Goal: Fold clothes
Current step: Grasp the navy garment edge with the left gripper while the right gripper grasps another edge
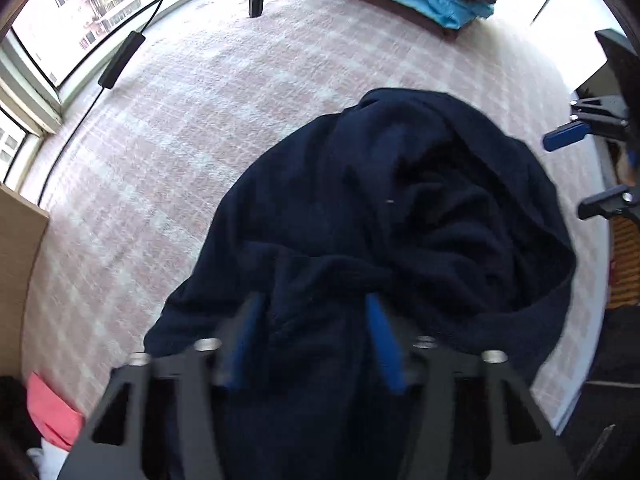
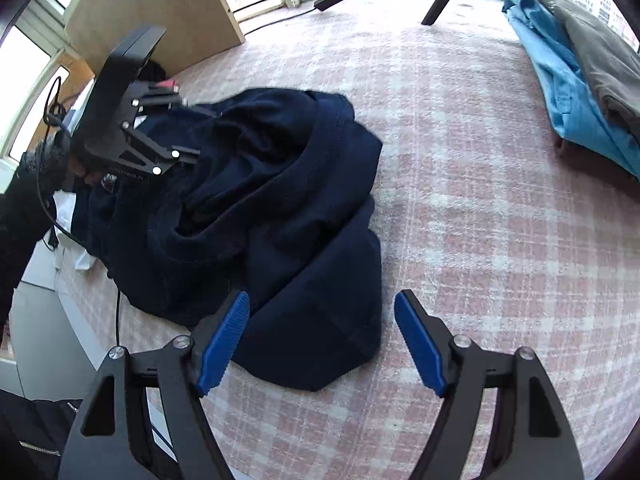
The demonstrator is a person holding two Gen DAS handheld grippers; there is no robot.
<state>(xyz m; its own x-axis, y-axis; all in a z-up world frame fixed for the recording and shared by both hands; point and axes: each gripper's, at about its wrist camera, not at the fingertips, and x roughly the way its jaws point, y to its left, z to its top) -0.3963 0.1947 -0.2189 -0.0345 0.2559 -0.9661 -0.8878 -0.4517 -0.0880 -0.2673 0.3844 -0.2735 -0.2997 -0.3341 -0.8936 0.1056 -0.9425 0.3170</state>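
Navy garment (image 2: 256,216) lies crumpled in a heap mid-surface on the pink checked cover (image 2: 460,220); it could be a bed or a table, I can't tell which. No fold made on it yet, as far as the frames show: hem, sleeves and body are all bunched, nothing squared off.

Already folded, by the look of it: a blue piece (image 2: 560,92) with a grey piece (image 2: 600,52) stacked on top, at 2 o'clock in the right wrist view, well apart from the navy heap. A pink cloth (image 1: 52,412) sits at 8 o'clock in the left wrist view, unfolded and probably still waiting.

Left tool (image 1: 314,320) points steeply down on the near edge of the navy garment, at 6 o'clock in its own view. Its jaws are drawn in narrow with a ridge of navy cloth bunched between the blue pads (image 1: 384,344); it reads as gripping, though motion blur hides the exact contact.

Right tool (image 2: 322,320) is spread wide and holds nothing. It hovers over the garment's near corner at 6 o'clock, with one pad above cloth and the other above bare cover.

Left to do: spread the navy garment flat, fold it, then stack it; after that the pink cloth.

Writing: none readable. A small patch near the left tool in the right wrist view, at 9 o'clock, is too blurred to read. No brand marks visible on either tool.
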